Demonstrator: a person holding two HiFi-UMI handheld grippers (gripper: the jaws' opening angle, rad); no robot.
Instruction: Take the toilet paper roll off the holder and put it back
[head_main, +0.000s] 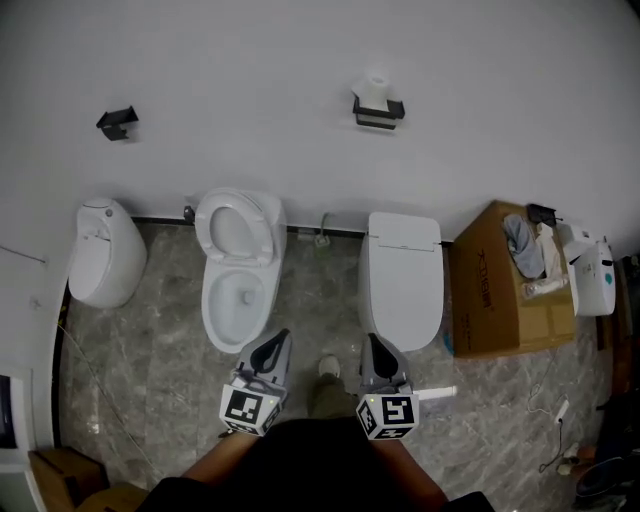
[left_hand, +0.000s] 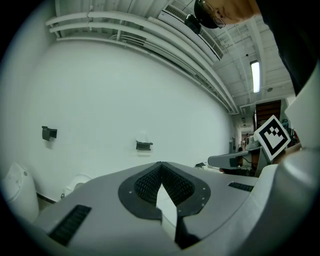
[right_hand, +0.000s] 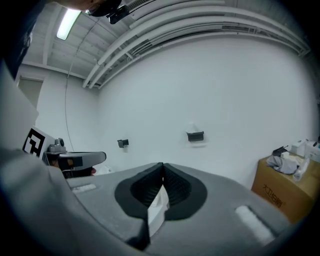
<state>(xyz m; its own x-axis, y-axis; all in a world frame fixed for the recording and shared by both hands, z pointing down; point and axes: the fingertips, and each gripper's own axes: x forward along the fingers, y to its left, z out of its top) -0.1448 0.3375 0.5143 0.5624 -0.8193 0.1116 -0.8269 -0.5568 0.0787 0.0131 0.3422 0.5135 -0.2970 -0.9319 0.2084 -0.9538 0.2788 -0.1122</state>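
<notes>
A white toilet paper roll (head_main: 377, 84) sits on a black wall holder (head_main: 378, 112), high on the white wall above the closed toilet. The left gripper view shows the same roll (left_hand: 143, 137) on its holder (left_hand: 144, 146), and so does the right gripper view, roll (right_hand: 192, 128) on holder (right_hand: 195, 135), far ahead and small. My left gripper (head_main: 270, 352) and right gripper (head_main: 379, 352) are held low in front of my body, side by side, far from the wall. Both are shut with nothing between their jaws: left gripper (left_hand: 161, 165), right gripper (right_hand: 162, 166).
A second black holder (head_main: 117, 122) hangs bare at the wall's left. On the stone floor stand a urinal-like fixture (head_main: 103, 252), an open toilet (head_main: 238, 265), a closed toilet (head_main: 401, 278) and a cardboard box (head_main: 495, 285) with clutter. Cables lie at the right.
</notes>
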